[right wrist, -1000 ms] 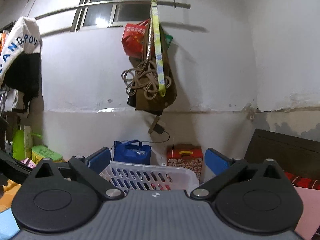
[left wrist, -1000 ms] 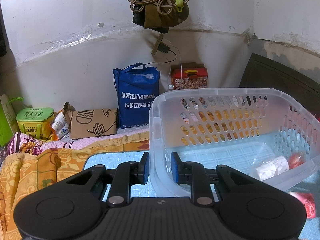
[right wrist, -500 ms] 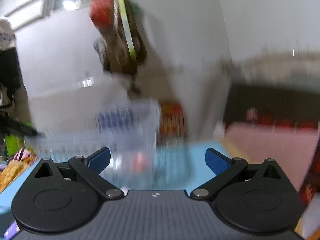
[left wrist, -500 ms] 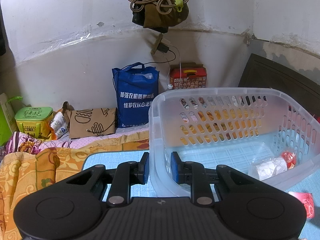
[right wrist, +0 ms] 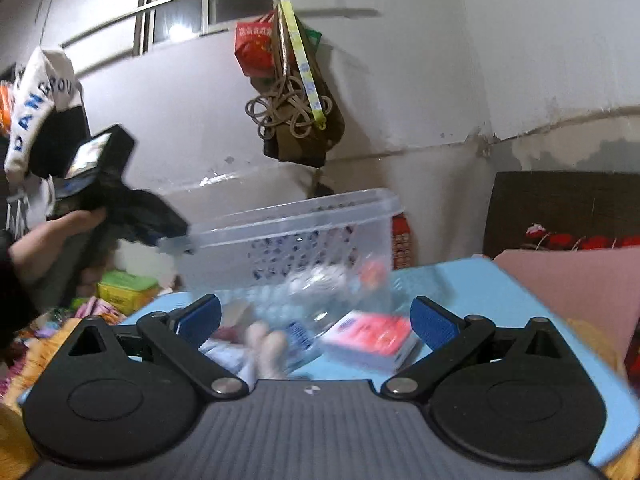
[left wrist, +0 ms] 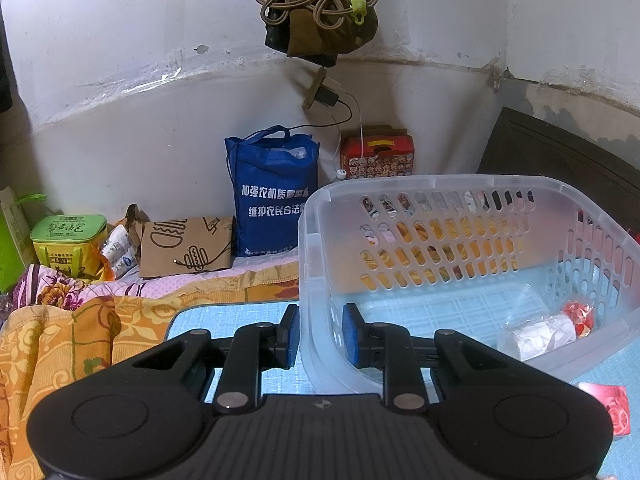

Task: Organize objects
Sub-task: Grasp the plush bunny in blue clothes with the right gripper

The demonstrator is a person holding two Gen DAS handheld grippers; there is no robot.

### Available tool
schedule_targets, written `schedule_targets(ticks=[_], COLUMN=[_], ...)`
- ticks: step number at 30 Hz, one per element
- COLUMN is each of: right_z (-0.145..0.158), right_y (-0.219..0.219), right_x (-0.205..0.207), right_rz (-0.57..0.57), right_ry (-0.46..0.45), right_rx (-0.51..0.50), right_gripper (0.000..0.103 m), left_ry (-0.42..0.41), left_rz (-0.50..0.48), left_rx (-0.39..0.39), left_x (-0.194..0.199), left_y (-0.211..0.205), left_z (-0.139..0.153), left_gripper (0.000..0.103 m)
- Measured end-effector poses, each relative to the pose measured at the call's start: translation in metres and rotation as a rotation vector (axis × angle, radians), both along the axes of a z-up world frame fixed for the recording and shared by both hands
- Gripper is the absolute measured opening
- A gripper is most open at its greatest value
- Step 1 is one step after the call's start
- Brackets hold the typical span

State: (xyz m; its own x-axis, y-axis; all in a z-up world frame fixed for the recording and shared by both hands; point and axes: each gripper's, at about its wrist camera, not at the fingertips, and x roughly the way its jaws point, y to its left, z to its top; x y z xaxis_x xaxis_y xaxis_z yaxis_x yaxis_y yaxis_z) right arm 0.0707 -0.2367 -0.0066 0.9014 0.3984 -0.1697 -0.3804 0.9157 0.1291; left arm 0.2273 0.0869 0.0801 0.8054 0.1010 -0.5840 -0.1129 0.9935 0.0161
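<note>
Left gripper (left wrist: 320, 334) has its jaws clamped on the near-left wall of the one clear plastic basket (left wrist: 460, 184), one blue pad outside, one inside. Basket sits tilted on the blue table (left wrist: 224, 316); right wrist view shows its left end raised by that gripper (right wrist: 176, 240). Inside the basket, counted left to right: one white wrapped roll (left wrist: 536, 334), one red packet (left wrist: 578, 314), both in the low right corner and touching. One red box (left wrist: 612, 404) lies on the table just outside the basket's near-right corner. Background, left to right: one green tin (left wrist: 68, 240), one brown paper bag (left wrist: 186, 246), one blue tote bag (left wrist: 274, 196), one red carton (left wrist: 376, 158). Right gripper (right wrist: 316, 320) hangs over the table with jaws wide apart, nothing between them. Below it the right wrist view is motion-blurred: one red-and-white box (right wrist: 370, 338) is readable, left of it a few smaller items I cannot tell apart or count.
</note>
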Motion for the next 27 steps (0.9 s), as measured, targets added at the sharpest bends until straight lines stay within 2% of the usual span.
schedule_targets(ticks=[3, 6, 13, 17, 21, 24, 27], right_z=[-0.014, -0.027, -0.033, -0.036, -0.038, -0.039, -0.041], right_y=[0.012, 0.025, 0.042, 0.057, 0.069, 0.071, 0.071], right_x=[-0.014, -0.014, -0.002, 0.002, 0.015, 0.024, 0.026], right_rz=[0.026, 0.038, 0.05, 0.039, 0.042, 0.039, 0.045], right_ry=[0.008, 0.05, 0.119, 0.119, 0.162, 0.204, 0.203], right_rx=[-0.001, -0.043, -0.114, -0.186, -0.239, -0.231, -0.224], right_gripper=[0.103, 0.103, 0.103, 0.103, 0.103, 0.103, 0.103], left_ry=[0.0, 0.0, 0.0, 0.001, 0.002, 0.002, 0.002], left_rz=[0.002, 0.001, 0.005, 0.004, 0.002, 0.001, -0.002], left_rx=[0.002, 0.002, 0.004, 0.002, -0.001, -0.003, -0.005], left_x=[-0.001, 0.0, 0.0, 0.0, 0.0, 0.0, 0.0], left_y=[-0.001, -0.001, -0.002, -0.001, -0.001, -0.001, 0.0], left_z=[0.0, 0.0, -0.001, -0.001, -0.001, -0.001, -0.001], left_gripper=[0.028, 0.028, 0.028, 0.028, 0.028, 0.028, 0.028])
